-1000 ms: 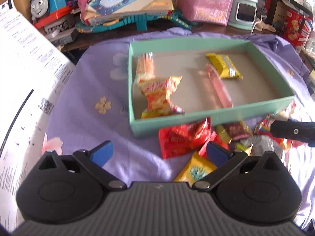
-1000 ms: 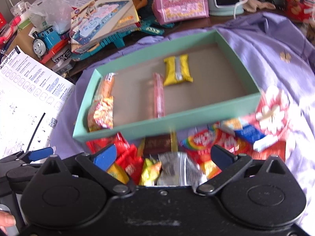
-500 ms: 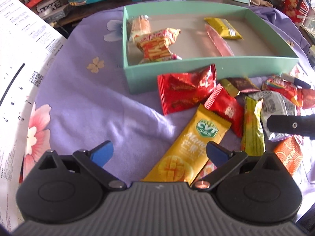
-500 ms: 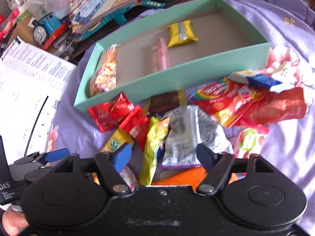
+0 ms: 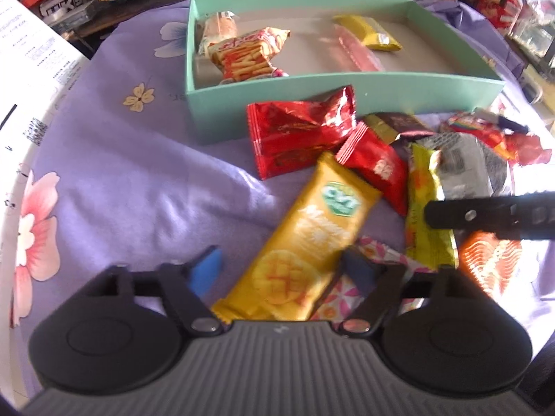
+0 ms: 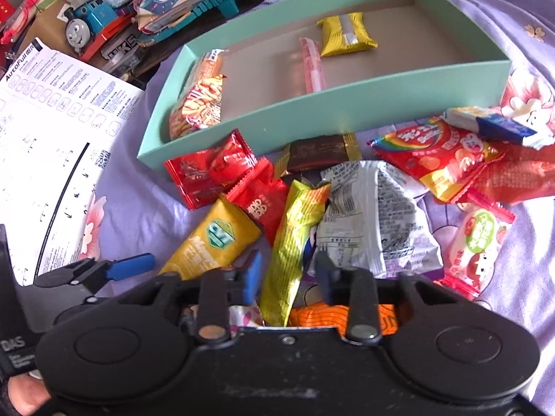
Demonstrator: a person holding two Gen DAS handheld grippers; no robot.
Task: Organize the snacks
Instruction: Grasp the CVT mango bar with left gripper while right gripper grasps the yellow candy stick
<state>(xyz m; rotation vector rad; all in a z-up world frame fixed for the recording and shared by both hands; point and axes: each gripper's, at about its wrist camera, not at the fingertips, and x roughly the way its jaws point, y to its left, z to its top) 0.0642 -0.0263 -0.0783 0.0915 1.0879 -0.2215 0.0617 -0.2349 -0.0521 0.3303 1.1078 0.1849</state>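
A mint green box [image 5: 347, 93] [image 6: 312, 111] holds an orange fries pack [image 5: 248, 55], a pink stick [image 5: 357, 52] and a yellow wrapper [image 5: 371, 33]. A pile of snacks lies in front of it on the purple cloth. My left gripper [image 5: 284, 270] is open, its jaws on either side of the lower end of a yellow mango bar [image 5: 305, 242] [image 6: 211, 239]. My right gripper [image 6: 286, 274] has narrowed around a yellow-green stick pack [image 6: 295, 239] [image 5: 425, 215], its pads close to the pack's sides.
In the pile are red packs [image 5: 298, 131], a chocolate bar [image 6: 319, 152], a silver bag [image 6: 371, 222], a rainbow candy bag [image 6: 433, 149] and an orange pack [image 5: 489, 260]. A printed paper sheet [image 6: 52, 131] lies at the left. Toys and books crowd the back.
Both grippers have dropped back from the box toward the snack pile. The left now straddles the mango bar. The right gripper's jaws have closed in around the yellow-green stick pack.
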